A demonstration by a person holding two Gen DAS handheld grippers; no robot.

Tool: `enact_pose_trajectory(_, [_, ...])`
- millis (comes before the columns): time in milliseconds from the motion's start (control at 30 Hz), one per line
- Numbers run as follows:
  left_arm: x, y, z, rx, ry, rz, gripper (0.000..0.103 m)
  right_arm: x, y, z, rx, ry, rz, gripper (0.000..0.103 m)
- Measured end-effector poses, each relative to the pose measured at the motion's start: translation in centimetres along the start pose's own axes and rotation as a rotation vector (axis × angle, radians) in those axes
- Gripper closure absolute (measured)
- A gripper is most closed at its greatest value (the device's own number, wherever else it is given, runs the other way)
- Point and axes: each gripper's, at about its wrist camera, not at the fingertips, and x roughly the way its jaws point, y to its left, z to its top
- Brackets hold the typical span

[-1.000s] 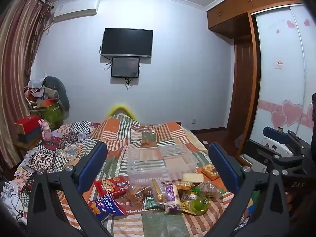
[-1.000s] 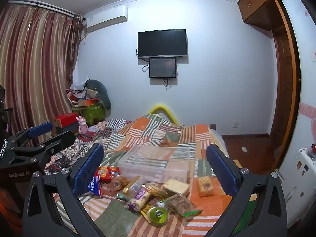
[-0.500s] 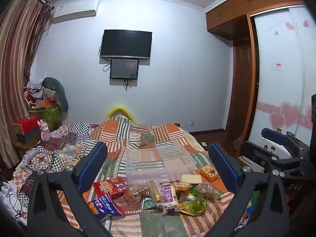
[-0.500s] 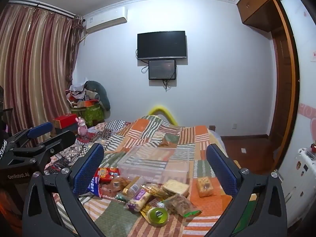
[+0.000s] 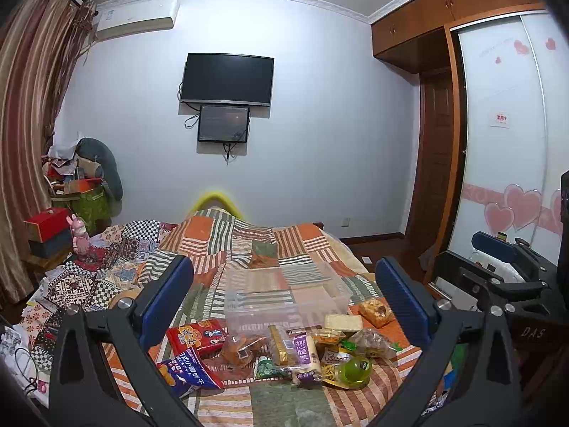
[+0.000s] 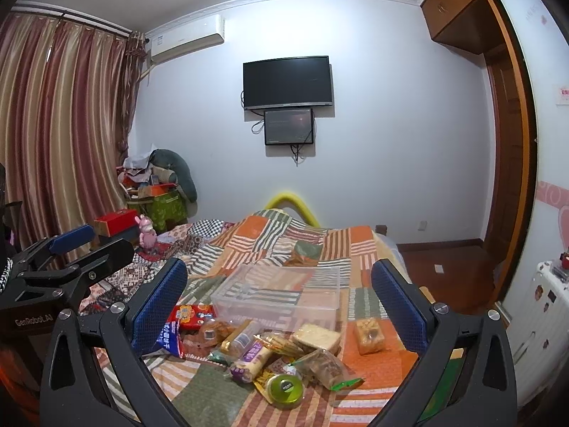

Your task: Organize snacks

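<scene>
**Snacks heaped in front of the clear bin**

Your snack pile lies on the patchwork quilt, touching the near wall of the clear plastic bin. The bin's long axis runs from 9 to 3 o'clock across your view. The purple-wrapped bar points toward about 1 o'clock in the right wrist view. The green round tub sits at 6 o'clock of the pile, the red packet at 9 o'clock. Your left gripper and right gripper both hang above the bed, jaws spread wide, holding nothing.
</scene>
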Motion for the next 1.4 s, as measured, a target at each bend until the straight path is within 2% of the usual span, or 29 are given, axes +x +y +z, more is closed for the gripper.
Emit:
enact_pose_trajectory(733, [0.78,-0.04,-0.17,-0.005,0.023,-0.008,0.000,-0.18,-0.27,-0.03,0.019,-0.009,-0.012,0.000])
enact_pose_trajectory(1400, [0.72,-0.04,-0.22,-0.007,0.012,0.001,0.000,-0.12,-0.50,-0.19,0.022,-0.005,-0.007,0.000])
